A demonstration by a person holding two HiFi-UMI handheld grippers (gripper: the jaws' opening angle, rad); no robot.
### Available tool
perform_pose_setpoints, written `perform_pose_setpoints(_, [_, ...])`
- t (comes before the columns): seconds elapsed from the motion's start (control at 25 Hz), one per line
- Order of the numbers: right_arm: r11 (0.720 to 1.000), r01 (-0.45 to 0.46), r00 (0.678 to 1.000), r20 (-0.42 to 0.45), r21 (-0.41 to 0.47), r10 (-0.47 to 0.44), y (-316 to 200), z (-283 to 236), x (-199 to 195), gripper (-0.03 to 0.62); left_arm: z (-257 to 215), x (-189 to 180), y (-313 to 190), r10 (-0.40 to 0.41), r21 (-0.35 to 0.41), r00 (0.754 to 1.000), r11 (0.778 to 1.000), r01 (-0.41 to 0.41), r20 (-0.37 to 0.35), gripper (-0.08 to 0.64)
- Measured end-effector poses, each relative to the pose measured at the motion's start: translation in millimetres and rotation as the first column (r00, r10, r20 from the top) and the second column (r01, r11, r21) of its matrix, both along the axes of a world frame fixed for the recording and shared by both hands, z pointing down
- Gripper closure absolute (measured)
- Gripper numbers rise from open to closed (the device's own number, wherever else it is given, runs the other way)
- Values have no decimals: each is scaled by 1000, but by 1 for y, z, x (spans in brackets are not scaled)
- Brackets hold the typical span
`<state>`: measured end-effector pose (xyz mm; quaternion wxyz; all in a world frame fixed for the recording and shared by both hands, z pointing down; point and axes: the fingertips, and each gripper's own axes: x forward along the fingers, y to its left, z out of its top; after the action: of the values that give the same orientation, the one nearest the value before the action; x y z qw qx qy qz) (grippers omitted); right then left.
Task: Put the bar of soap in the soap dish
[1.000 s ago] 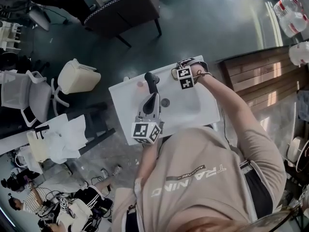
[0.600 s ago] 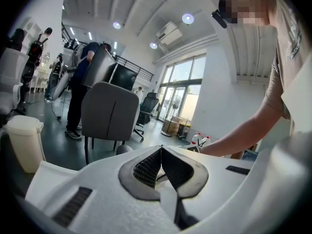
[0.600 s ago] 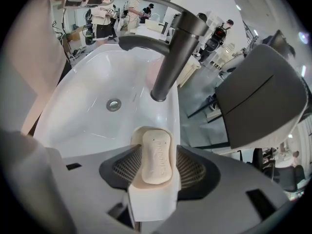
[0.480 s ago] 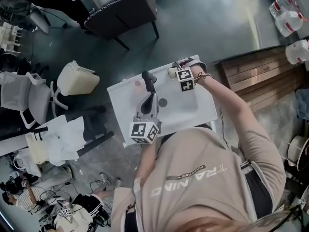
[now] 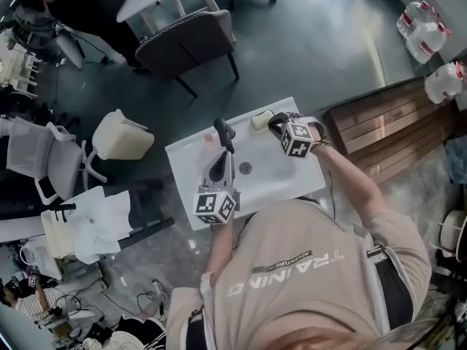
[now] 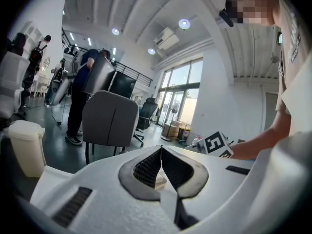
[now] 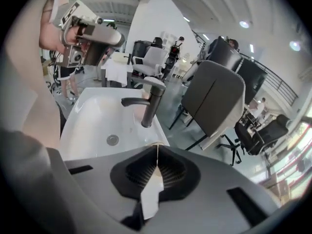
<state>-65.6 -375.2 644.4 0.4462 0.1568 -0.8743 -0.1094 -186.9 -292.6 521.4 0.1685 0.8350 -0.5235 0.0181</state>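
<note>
A white sink (image 5: pixel 292 177) stands in front of me with a black faucet (image 5: pixel 223 133) at its far rim. To the faucet's right a cream soap dish (image 5: pixel 261 119) rests on that rim; I cannot tell the bar apart from it. My right gripper (image 5: pixel 276 123) hovers just right of the dish. Its jaws have just been closing and now meet with nothing between them (image 7: pixel 157 148). My left gripper (image 5: pixel 217 168) hangs over the basin's near left, its jaws together and empty (image 6: pixel 161 149). The drain (image 7: pixel 112 140) shows in the right gripper view.
Beyond the sink stands a grey chair (image 5: pixel 190 28). On the floor to the left are a cream bin (image 5: pixel 120 133) and a white chair (image 5: pixel 40 152). A wooden bench (image 5: pixel 379 122) and water bottles (image 5: pixel 422 24) lie to the right.
The right gripper has lifted and drawn back from the sink's far rim, which uncovers the cream dish. The left gripper has hardly moved.
</note>
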Motion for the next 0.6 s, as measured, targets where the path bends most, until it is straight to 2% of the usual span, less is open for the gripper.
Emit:
perform_pose_setpoints(0.08, [997,-68,993,96,-20,70,10,-18,3,580,-6,-2,1,-2,11,1000,1000,1,4,549])
perform_pose_setpoints(0.12, [992,-115,978,168,-46,121,16,-29,5,580,-8,-1,3,-1,16,1000,1000,1,6,549])
perform_pose_setpoints(0.16, [982,-169,949,255,-86,186,21,-41,7,580,-11,0,3,1,23,1000,1000,-1,8,549])
perform_pose_setpoints(0.24, [944,-272,845,422,-186,327,25,-66,13,580,-17,1,1,2,39,1000,999,-3,13,549])
perform_pose_setpoints(0.32, [906,-336,731,536,-256,422,25,-90,22,580,-23,0,-2,1,56,1000,998,-1,15,549])
perform_pose_setpoints(0.4, [887,-358,644,610,-293,461,27,-112,31,580,-29,1,-3,1,70,1000,998,-3,18,549])
perform_pose_setpoints(0.44, [885,-359,617,635,-297,464,28,-123,35,580,-32,2,-4,4,76,1000,997,-5,20,549])
perform_pose_setpoints(0.6, [899,-343,563,707,-272,429,35,-164,42,580,-47,-2,-7,-4,102,1000,995,1,26,549])
